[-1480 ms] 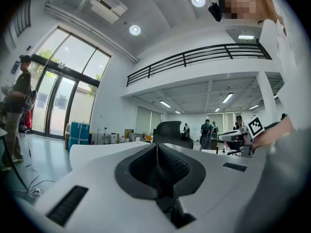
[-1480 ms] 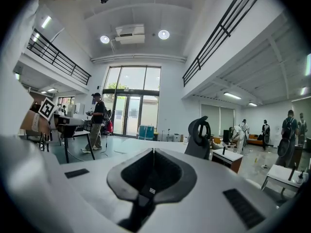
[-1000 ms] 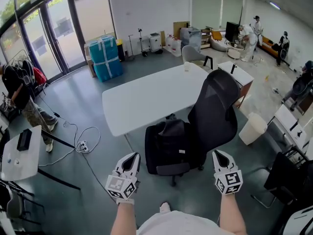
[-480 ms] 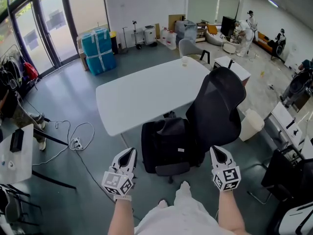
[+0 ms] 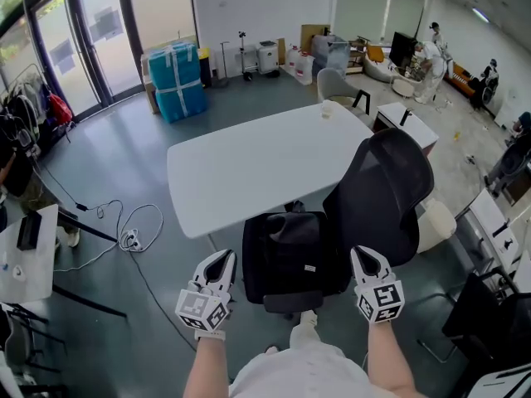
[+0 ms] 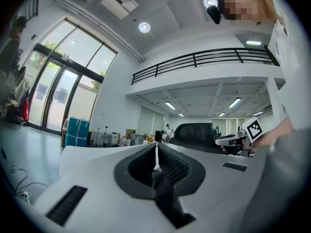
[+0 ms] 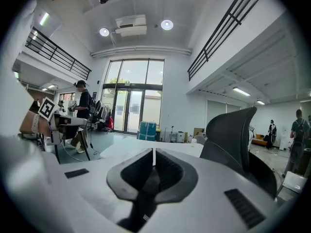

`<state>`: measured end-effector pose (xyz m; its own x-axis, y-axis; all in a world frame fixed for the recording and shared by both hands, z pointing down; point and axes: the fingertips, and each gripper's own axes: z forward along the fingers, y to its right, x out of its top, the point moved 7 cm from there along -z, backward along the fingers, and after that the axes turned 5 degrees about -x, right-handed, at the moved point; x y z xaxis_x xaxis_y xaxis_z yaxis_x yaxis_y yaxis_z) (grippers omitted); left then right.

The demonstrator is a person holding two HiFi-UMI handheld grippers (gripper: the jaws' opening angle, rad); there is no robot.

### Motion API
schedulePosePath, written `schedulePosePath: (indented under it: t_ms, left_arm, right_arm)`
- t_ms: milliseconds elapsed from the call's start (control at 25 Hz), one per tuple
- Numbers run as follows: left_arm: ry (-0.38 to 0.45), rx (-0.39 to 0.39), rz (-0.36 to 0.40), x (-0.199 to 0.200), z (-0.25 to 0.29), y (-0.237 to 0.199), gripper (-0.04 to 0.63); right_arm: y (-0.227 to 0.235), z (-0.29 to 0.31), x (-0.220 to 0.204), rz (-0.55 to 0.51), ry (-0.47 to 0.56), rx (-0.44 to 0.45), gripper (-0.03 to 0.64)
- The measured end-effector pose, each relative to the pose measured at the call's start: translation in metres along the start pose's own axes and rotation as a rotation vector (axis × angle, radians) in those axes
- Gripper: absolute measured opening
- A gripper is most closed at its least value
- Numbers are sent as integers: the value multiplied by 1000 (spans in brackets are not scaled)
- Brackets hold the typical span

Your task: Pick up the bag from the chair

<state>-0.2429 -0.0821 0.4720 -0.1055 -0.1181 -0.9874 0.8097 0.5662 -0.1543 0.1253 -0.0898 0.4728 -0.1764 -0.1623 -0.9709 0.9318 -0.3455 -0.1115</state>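
We are seeing a bright, evenly lit hall. Daylight is coming through the glass doors point(image 5: 83, 48) at the head view's upper left, and round ceiling lamps point(image 7: 166, 24) are burning out to white. The table point(image 5: 249, 168) is casting only a soft shadow on the floor point(image 5: 124, 164). Both gripper views are curving hard at the edges and fading into black corners.

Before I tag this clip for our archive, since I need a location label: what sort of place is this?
Most likely a large open office or workshop hall. A white table stands beside a black office chair carrying a black bag, tall glass doors line one wall, and more desks stand farther back.
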Motion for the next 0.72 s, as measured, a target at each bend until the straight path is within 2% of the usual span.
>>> schedulePosePath:
  t_ms: [480,720]
  left_arm:
    - [-22,17,14,-4,95,-5,25]
    - [-5,30,-5,-8,128,-7,26]
  right_arm:
    - [53,77,-11,3,-21,99,21]
    - [68,109,-12,-8,-18,174,21]
